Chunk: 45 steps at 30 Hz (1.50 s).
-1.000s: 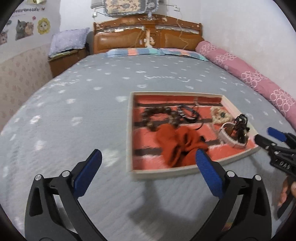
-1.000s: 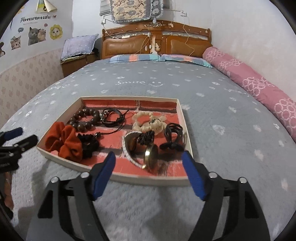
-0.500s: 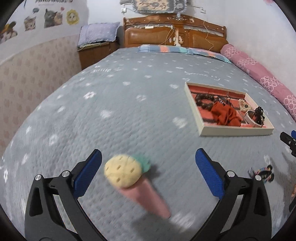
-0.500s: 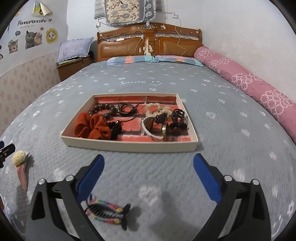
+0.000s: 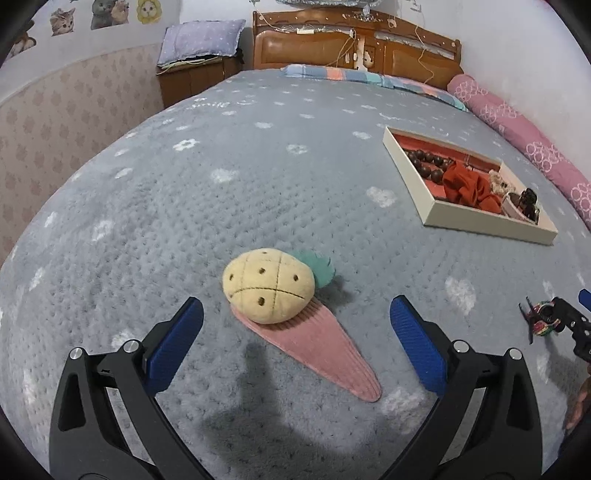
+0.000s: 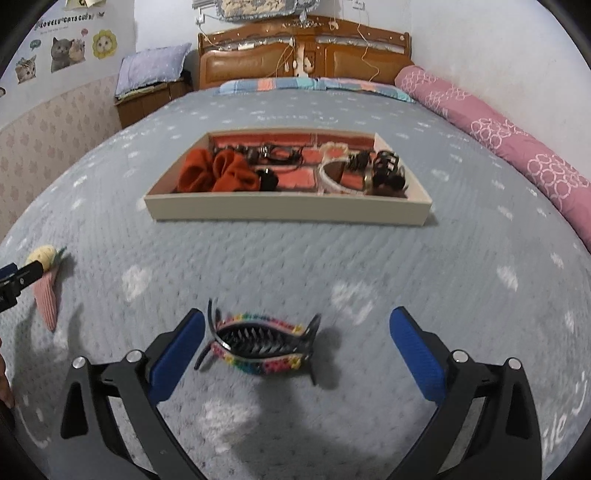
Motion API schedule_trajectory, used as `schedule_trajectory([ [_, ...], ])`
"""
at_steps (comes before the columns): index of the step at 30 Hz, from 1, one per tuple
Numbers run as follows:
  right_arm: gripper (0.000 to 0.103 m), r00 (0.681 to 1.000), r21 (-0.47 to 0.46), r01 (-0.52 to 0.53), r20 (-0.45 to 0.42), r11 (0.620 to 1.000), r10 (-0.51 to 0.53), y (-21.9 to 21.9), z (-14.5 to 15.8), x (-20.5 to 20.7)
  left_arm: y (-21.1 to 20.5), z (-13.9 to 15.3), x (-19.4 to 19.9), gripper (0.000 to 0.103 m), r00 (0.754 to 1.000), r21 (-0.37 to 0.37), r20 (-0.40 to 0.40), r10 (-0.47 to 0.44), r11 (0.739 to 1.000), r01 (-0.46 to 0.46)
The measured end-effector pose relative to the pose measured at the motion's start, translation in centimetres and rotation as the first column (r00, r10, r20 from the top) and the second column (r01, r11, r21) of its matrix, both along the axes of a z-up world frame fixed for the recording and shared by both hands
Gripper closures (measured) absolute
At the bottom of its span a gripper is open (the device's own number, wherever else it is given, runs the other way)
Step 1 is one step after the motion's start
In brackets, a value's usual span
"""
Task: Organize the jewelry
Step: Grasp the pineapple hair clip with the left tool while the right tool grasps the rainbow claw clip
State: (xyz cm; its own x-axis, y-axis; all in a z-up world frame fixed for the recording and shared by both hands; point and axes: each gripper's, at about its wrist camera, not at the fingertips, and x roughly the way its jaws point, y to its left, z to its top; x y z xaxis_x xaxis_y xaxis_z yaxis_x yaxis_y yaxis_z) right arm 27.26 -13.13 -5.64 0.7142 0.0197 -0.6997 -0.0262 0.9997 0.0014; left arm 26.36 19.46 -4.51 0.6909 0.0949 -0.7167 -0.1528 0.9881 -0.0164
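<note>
Grey knitted bedspread [image 5: 258,177] with a pale flower pattern covers the whole work surface, a bed. In the left wrist view, a carved wooden headboard [image 5: 354,44] stands at 12 o'clock, a striped pillow [image 5: 351,75] lies just below it, and a pink bolster [image 5: 517,129] runs along the white wall from 1 to 3 o'clock. A wooden nightstand [image 5: 192,77] carrying a folded lilac cushion [image 5: 201,37] sits at 11 o'clock, beside a wall with floral lower paper and cat stickers [image 5: 92,14].

Left gripper [image 5: 295,341]: jaws spread wide, holding nothing. A plush pineapple hair clip [image 5: 273,295] with a pink ribbed base lies on the bedspread between the blue pads [image 5: 173,343], touching neither.

Right gripper [image 6: 295,347]: jaws spread wide, holding nothing. A rainbow beaded claw clip [image 6: 258,345] lies on the bedspread between the pads, nearer the left-hand one; contact cannot be determined.

A cream-walled tray [image 6: 288,212] with a red brick-pattern lining rests at 12 o'clock in the right wrist view and at 2 o'clock in the left. It contains an orange scrunchie [image 6: 218,173], dark wooden beads [image 5: 424,164], a black claw clip [image 6: 388,171] and other accessories, partly blurred.
</note>
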Motion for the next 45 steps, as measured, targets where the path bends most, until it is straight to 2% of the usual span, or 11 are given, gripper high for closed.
schedule_trajectory([
  [10, 0.005, 0.999, -0.083, 0.001, -0.039, 0.997, -0.004, 2.8, -1.1, 0.4, -0.6, -0.8, 0.9, 0.005, 1.0, 0.004, -0.016, -0.016, 1.0, 0.016],
  [20, 0.005, 0.993, -0.054, 0.035, -0.109, 0.998, -0.041, 2.1, -2.4, 1.7, -0.5, -2.4, 2.4, 0.005, 0.996, -0.01, -0.083, -0.014, 1.0, 0.014],
  [27, 0.005, 0.99, -0.043, 0.048, -0.129, 0.998, -0.053, 2.1, -2.6, 2.2, 1.0, -3.3, 3.8, 0.007, 0.994, -0.078, -0.105, 0.017, 0.997, -0.025],
  [29, 0.005, 0.991, -0.048, 0.047, -0.127, 0.998, -0.053, 2.1, -2.6, 2.2, 1.3, -3.3, 4.0, 0.009, 0.994, -0.082, -0.106, 0.026, 0.996, -0.035],
  [33, 0.007, 0.99, -0.032, 0.043, -0.132, 0.999, -0.046, 1.9, -2.7, 2.3, 1.2, -3.2, 4.1, 0.027, 0.994, -0.054, -0.104, 0.04, 0.997, -0.046],
  [38, 0.019, 0.991, -0.008, 0.023, -0.131, 1.0, -0.023, 1.9, -2.7, 2.3, 1.2, -3.2, 4.2, 0.041, 0.992, -0.025, -0.113, 0.064, 0.997, -0.067],
  [39, 0.024, 0.992, -0.002, 0.017, -0.128, 1.0, -0.017, 2.0, -2.6, 2.2, 1.2, -3.1, 4.2, 0.044, 0.992, -0.024, -0.114, 0.063, 0.998, -0.066],
  [40, 0.027, 0.992, -0.001, 0.015, -0.126, 1.0, -0.015, 2.1, -2.6, 2.2, 1.1, -3.1, 4.1, 0.05, 0.992, -0.025, -0.114, 0.06, 0.998, -0.063],
  [45, 0.03, 0.993, 0.02, 0.021, -0.117, 1.0, -0.019, 1.9, -2.4, 1.9, 1.4, -2.9, 3.9, 0.054, 0.993, -0.04, -0.11, 0.051, 0.998, -0.056],
])
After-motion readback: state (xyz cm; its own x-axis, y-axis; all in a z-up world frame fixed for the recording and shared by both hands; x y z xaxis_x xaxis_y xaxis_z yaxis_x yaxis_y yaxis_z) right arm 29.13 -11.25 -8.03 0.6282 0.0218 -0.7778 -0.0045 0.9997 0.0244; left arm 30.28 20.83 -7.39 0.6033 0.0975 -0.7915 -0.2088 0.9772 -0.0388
